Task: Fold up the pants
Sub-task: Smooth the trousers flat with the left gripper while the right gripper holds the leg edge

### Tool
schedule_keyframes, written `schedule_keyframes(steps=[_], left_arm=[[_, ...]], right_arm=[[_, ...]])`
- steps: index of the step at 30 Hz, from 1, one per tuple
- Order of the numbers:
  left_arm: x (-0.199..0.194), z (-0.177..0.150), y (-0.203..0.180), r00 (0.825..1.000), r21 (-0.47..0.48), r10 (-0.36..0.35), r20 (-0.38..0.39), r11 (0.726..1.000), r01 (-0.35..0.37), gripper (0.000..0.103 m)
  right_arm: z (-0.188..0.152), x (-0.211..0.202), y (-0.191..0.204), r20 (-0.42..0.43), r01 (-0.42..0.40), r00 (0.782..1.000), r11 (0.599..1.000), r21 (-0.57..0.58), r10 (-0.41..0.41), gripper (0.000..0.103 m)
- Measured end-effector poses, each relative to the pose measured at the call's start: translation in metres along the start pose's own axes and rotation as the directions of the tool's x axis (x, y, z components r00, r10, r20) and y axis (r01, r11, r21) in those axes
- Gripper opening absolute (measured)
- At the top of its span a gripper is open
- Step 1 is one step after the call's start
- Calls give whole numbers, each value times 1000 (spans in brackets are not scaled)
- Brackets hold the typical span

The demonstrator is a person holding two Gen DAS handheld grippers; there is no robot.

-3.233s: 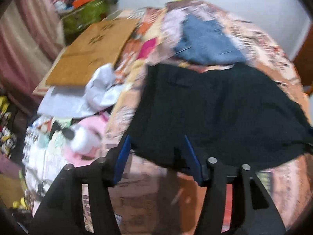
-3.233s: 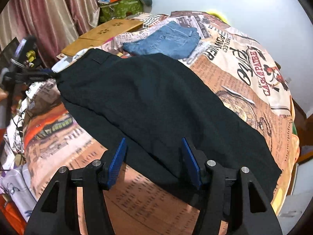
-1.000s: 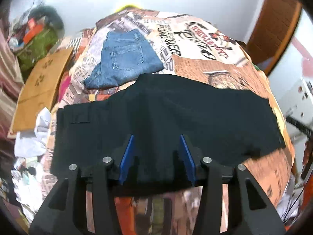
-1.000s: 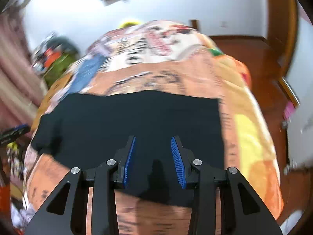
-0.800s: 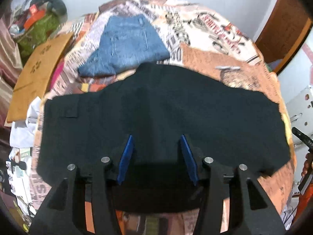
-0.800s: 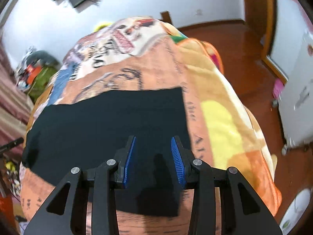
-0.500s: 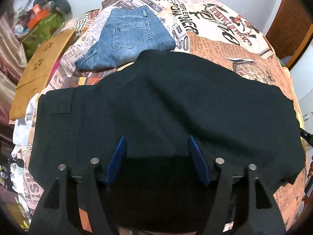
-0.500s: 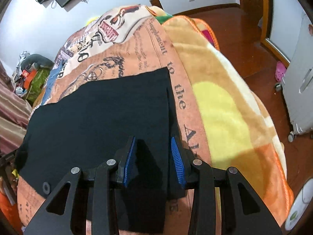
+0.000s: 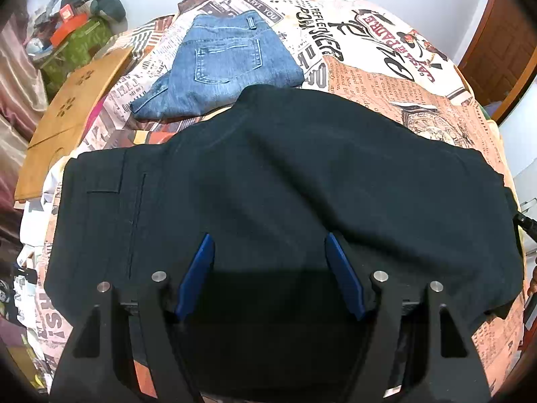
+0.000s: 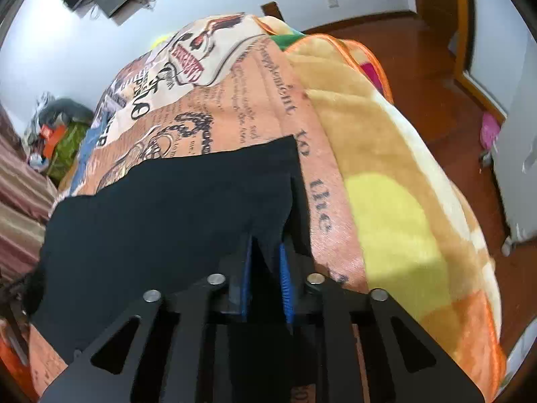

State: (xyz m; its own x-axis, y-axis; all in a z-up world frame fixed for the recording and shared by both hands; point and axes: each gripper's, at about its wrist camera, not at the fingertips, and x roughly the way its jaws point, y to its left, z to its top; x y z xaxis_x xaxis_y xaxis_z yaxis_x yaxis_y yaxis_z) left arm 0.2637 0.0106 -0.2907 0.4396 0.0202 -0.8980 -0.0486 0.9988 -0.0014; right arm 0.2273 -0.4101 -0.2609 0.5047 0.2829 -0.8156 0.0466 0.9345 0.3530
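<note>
**Right claw pinches the leg end, left claw spread over the cloth**

Your black pants (image 9: pixel 285 174) lie spread across the middle of the left wrist frame, on the newspaper-print bedspread (image 9: pixel 386 77), waistband and pocket flap toward the left edge, leg end toward the right edge. In the right wrist frame the same pants (image 10: pixel 167 208) fill the lower left, their hem corner near the centre.

Your left gripper (image 9: pixel 268 268) sits at the bottom centre of its frame with its blue pads wide apart; its jaws have just been opening. Black cloth lies between and beneath them, and the pads do not press on it.

Your right gripper (image 10: pixel 265 272) has just been closing, and its blue pads now stand nearly together with a fold of the black cloth clamped between them, close to the hem edge.

Folded blue jeans (image 9: pixel 221 67) lie at upper centre of the left wrist frame, just beyond the pants. A wooden board (image 9: pixel 74 117) rests at the left edge.
</note>
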Motion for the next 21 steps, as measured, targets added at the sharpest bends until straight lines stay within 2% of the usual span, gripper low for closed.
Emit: schedule_keyframes(steps=[6,10,14,18,21], left_arm=[[-1,-1,-2,1000,10,11,7,1000,-11,70],[-1,-2,-2,1000,11,12,9,1000,-12,70],[-1,-2,-2,1000,11,13,9,1000,-13,70],[-2,-2,0,1000,5,10,11,1000,-10,72],[-1,-3,3,1000,-2,-1,9,1000,1,73]], right_arm=[[5,-19,8,93,54,994,997,-46,-50,6],[21,-34,14,156,84,985,992,-91,-70,5],[39,-34,22,181,128,978,985,-120,-105,4],[43,-11,15,154,200,972,970,-136,-179,4],[37,9,2,91,197,978,975,-105,-187,3]])
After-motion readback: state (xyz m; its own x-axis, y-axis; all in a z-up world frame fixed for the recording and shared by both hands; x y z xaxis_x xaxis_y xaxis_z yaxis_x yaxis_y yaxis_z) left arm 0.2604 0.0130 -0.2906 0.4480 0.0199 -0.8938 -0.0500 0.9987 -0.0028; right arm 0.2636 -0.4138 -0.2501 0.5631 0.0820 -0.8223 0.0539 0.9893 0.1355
